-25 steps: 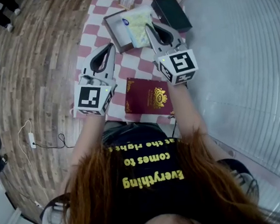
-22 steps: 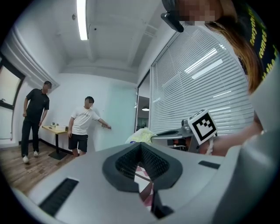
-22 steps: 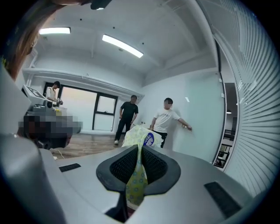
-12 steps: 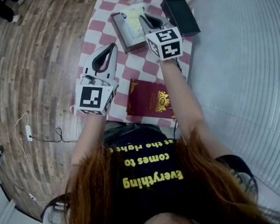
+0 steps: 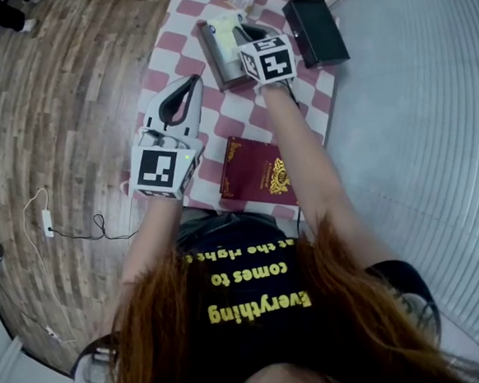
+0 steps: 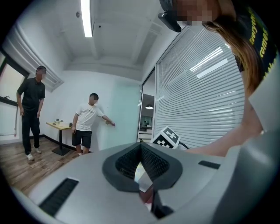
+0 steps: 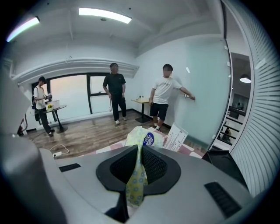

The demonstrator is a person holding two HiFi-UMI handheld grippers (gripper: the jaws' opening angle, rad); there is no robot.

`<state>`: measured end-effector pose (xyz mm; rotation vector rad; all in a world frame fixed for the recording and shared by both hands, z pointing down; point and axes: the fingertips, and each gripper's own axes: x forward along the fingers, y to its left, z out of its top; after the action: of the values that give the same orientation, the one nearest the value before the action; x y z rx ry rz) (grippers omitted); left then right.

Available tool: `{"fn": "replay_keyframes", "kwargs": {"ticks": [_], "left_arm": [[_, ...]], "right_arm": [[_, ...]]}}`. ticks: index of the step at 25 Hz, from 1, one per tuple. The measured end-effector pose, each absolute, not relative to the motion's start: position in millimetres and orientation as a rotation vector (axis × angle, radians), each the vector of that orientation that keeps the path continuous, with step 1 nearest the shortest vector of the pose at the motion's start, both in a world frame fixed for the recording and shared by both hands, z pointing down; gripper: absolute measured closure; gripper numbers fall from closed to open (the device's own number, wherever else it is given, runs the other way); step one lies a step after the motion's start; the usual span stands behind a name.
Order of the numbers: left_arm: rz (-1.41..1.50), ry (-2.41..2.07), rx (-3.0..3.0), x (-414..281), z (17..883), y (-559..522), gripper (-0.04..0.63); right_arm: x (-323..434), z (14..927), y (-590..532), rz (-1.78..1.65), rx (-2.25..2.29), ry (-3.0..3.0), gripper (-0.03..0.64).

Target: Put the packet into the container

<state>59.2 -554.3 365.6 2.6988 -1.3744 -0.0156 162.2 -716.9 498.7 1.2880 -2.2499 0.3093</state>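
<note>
Within the last second the right hand-held gripper (image 5: 240, 34) had dropped and reached forward, jaws nearly together and pinching the packet (image 7: 143, 136) by its edge. The packet now hung over the open container (image 5: 209, 55); contact with the container's floor could not be told. Judged: only release remained. The left hand-held gripper (image 5: 193, 81), just left of the container, was pressed together, empty and hardly moved. Count: one packet, one container, one black box (image 5: 316, 30) right of the container, one red booklet (image 5: 258, 170) nearer than the container, two grippers.
</note>
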Motion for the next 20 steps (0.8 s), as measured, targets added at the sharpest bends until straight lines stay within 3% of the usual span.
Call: {"fn": "replay_keyframes", "kwargs": {"ticks": [20], "left_arm": [[-0.013,-1.396,2.687,47.9,366.8,-554.4,0.595]], "right_arm": [[165.6,569.1,-706.8,0.439,1.222,-2.122,0.571]]}}
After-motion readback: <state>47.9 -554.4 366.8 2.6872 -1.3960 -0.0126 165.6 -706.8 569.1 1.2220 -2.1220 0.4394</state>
